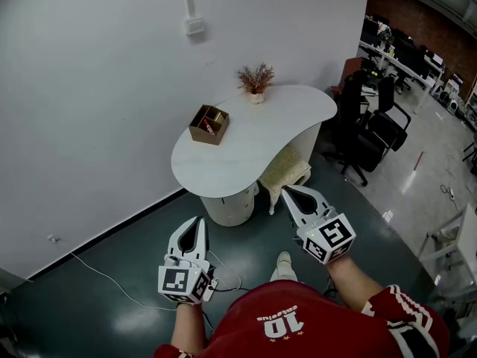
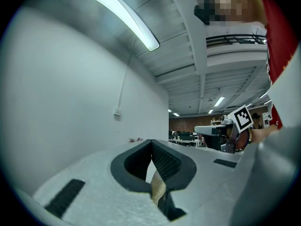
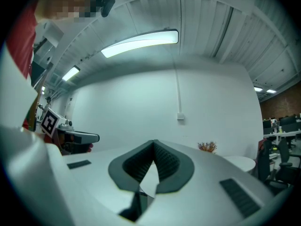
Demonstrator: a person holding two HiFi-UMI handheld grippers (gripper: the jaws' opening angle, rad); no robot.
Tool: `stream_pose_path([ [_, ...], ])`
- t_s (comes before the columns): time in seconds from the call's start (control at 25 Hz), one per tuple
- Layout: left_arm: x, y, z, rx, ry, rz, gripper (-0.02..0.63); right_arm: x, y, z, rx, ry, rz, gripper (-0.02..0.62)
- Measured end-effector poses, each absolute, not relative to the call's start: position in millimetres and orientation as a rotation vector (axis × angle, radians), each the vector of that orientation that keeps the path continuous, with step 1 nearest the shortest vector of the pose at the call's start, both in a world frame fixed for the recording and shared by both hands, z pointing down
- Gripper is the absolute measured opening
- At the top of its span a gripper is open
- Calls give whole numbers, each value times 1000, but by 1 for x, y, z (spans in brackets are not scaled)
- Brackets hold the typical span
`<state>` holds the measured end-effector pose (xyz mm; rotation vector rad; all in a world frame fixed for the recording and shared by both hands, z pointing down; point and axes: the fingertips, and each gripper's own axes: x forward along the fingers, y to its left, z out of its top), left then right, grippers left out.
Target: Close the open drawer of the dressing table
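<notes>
Left gripper (image 1: 195, 223) and right gripper (image 1: 288, 193) are both pressed together, empty, well short of the white desk (image 1: 257, 136) at the wall (image 1: 89, 88). Desk's got an open wooden box (image 1: 200, 133) with something reddish (image 1: 212, 127) inside plus a potted dried sprig (image 1: 256, 80); can't spot its drawer.

One dressing table (image 1: 257, 136), one box (image 1: 209, 124), one plant (image 1: 256, 79), one stool (image 1: 285, 170); two: left gripper (image 1: 197, 219), right gripper (image 1: 286, 189).

White dressing table (image 1: 250, 149) bears 1 wooden box (image 1: 209, 124) and 1 plant pot (image 1: 256, 95).
</notes>
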<state>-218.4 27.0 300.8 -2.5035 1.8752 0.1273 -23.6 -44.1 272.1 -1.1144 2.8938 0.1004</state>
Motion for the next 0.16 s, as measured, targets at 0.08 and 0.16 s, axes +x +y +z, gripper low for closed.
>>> stream_pose_path([
  [0.08, -218, 27, 301, -2503, 1880, 129, 5, -24, -44, 273, -1118, 2891, 102, 3],
  [0.16, -218, 28, 302, -2504, 1877, 130, 5, -23, -43, 274, -1123, 2888, 102, 2],
])
